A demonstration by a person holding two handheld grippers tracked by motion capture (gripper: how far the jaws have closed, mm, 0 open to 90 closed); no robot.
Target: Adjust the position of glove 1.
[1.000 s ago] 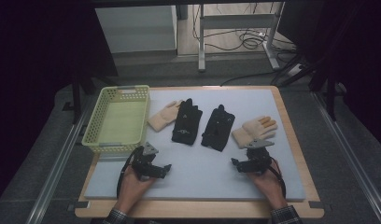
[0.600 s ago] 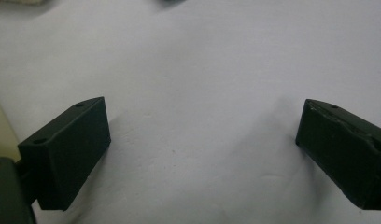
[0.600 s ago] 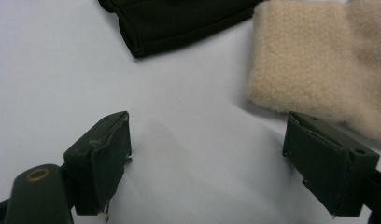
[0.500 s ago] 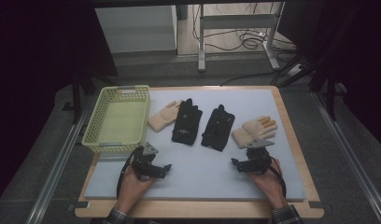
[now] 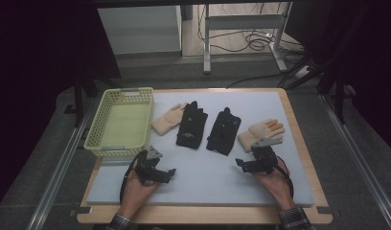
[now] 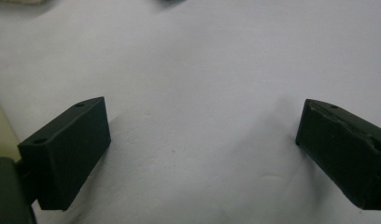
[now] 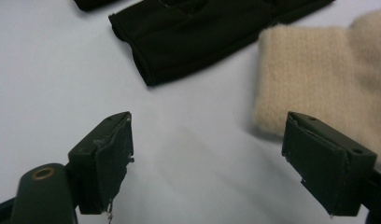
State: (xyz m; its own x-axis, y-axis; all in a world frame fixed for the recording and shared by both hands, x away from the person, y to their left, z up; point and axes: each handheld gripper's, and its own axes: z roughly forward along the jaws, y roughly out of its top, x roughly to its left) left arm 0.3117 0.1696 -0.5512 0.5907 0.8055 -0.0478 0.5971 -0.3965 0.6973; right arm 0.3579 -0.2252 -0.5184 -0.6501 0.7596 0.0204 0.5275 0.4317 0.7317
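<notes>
The left gripper (image 5: 170, 173) is sitting low on the white mat (image 5: 203, 187), on the near side of the yellow basket (image 5: 120, 122). A hand is holding it. In the left gripper view its two black jaws are standing wide apart, and nothing but bare mat is lying between them.

The right gripper (image 5: 241, 164) is sitting on the mat too, well to the right of the basket, in the person's other hand. In the right gripper view its jaws are also standing wide apart with only mat between them. The cuff of a tan glove (image 7: 314, 70) is lying just past the right-hand jaw, very near it, but I cannot tell if they are touching.

Farther back, four gloves are lying in a row to the right of the basket. First comes another tan glove (image 5: 168, 119), just beside the basket. Next are two black gloves (image 5: 192, 125) (image 5: 224, 130) side by side. Last is the tan glove by the right gripper, farthest from the basket. The basket itself is sitting at the mat's left edge.
</notes>
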